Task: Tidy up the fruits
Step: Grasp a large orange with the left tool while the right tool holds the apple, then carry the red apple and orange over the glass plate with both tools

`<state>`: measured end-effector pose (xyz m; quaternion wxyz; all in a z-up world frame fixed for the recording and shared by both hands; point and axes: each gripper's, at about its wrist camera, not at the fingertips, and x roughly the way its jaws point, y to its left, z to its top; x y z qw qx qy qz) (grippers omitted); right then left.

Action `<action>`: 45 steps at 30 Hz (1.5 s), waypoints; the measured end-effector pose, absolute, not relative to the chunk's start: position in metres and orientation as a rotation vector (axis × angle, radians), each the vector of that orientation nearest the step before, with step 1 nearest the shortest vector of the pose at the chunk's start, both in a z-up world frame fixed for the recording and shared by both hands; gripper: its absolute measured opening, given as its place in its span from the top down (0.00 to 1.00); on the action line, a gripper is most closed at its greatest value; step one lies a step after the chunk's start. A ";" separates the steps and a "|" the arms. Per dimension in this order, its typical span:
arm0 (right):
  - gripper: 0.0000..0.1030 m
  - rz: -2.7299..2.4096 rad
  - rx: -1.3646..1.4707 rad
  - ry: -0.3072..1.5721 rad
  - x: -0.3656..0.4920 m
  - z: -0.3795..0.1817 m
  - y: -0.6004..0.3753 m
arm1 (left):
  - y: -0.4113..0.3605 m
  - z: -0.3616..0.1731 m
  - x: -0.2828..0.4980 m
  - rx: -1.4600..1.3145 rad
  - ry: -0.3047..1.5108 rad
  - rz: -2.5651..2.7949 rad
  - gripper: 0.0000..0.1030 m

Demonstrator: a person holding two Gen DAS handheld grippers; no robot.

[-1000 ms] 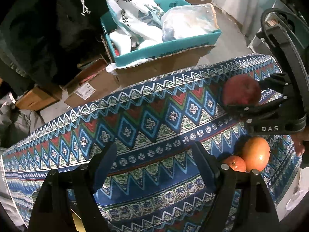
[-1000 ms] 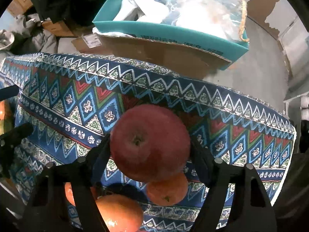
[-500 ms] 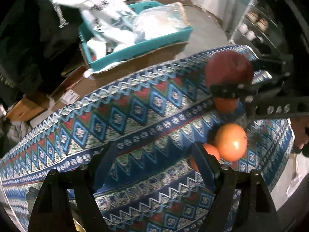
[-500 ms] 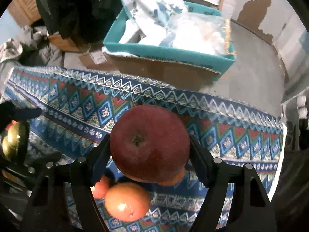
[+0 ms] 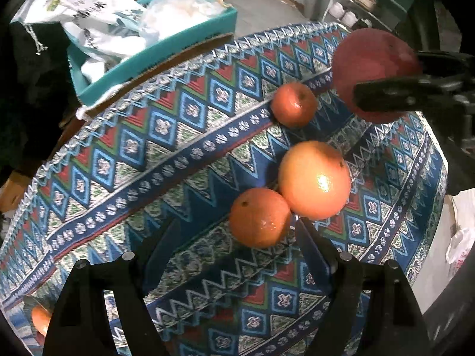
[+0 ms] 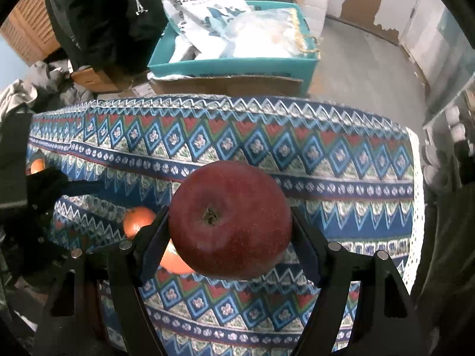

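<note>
Right gripper [image 6: 230,234] pointing steeply down, clamping red apple [image 6: 230,219] above patterned cloth [image 6: 326,160]

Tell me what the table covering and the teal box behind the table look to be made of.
Table covering: apparently woven fabric, matte, with a printed or woven geometric pattern; a zigzag trim runs along its edge where it drapes.
Teal box: probably coated cardboard, smooth with a slight sheen; plain brown cardboard shows just below it. Plastic cannot be ruled out.
</note>
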<state>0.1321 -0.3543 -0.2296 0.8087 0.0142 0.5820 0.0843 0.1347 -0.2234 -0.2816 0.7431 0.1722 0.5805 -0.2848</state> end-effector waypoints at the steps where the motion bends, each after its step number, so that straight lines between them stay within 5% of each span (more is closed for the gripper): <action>1: 0.26 0.177 0.037 1.244 0.129 -0.231 -0.357 | -0.226 -0.285 0.135 0.377 1.280 -0.629 0.21; 13: 0.26 0.167 0.108 1.259 0.107 -0.245 -0.377 | -0.231 -0.312 0.143 0.388 1.310 -0.629 0.21; 15: 0.26 0.168 0.109 1.264 0.106 -0.247 -0.378 | -0.230 -0.312 0.144 0.380 1.300 -0.636 0.26; 17: 0.26 0.170 0.113 1.265 0.106 -0.248 -0.378 | -0.228 -0.313 0.144 0.370 1.298 -0.652 0.45; 19: 0.26 0.175 0.117 1.266 0.107 -0.249 -0.377 | -0.227 -0.314 0.145 0.359 1.309 -0.648 0.52; 45: 0.26 0.247 0.049 1.144 0.102 -0.194 -0.330 | -0.180 -0.211 0.123 0.250 1.121 -0.560 0.54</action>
